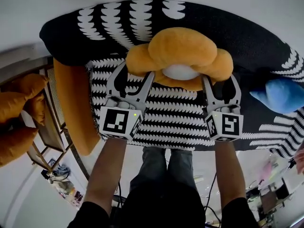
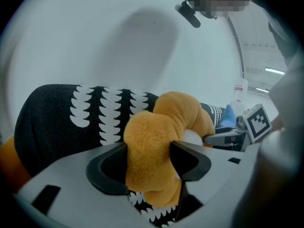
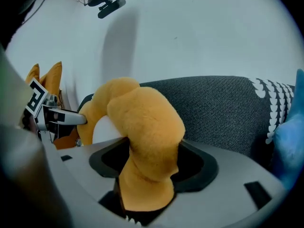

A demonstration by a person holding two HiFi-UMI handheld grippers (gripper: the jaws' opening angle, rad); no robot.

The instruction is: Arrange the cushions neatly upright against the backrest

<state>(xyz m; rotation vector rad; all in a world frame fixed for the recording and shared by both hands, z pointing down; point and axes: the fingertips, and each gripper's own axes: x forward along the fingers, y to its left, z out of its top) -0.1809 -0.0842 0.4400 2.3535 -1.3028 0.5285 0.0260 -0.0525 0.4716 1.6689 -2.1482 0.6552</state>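
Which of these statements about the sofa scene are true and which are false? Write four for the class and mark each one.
1. The left gripper and the right gripper each clamp a petal of the orange flower cushion. True.
2. The cushion's centre is black. False: the centre is white.
3. A blue cushion lies on the sofa, on the right gripper's side. True.
4. The sofa cover is plain red. False: it is black with a white pattern.
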